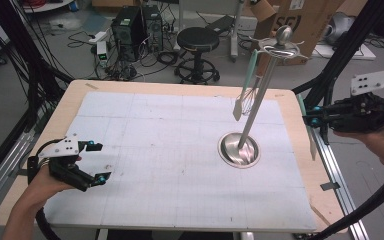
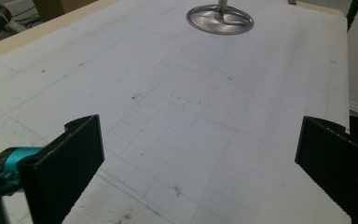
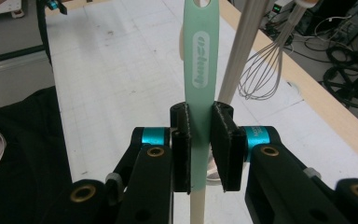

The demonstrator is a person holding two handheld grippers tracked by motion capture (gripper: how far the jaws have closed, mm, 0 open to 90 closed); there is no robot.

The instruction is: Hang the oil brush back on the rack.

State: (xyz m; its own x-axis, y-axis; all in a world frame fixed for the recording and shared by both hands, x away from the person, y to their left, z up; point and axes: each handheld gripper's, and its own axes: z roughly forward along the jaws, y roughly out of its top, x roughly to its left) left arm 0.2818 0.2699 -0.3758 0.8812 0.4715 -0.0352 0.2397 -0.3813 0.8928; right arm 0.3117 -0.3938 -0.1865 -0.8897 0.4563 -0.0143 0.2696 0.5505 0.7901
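1. Right claw (image 3: 199,149) is clamped on the mint-green spatula (image 3: 204,70) by its handle, up off the counter (image 1: 180,165) at the right edge.
2. Left claw (image 1: 96,162) sits wide open with nothing in it, near left.
3. Metal stand (image 1: 239,149) is far right, with a whisk (image 3: 265,70) hanging on it.

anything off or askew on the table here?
Nothing spilled or broken. The utensil stand looks tilted in the high view, though that may be the camera's angle. A whisk and a spatula hang from its top ring. The right claw is clamped on a mint-handled utensil beside the stand; the left claw is open over the mat.
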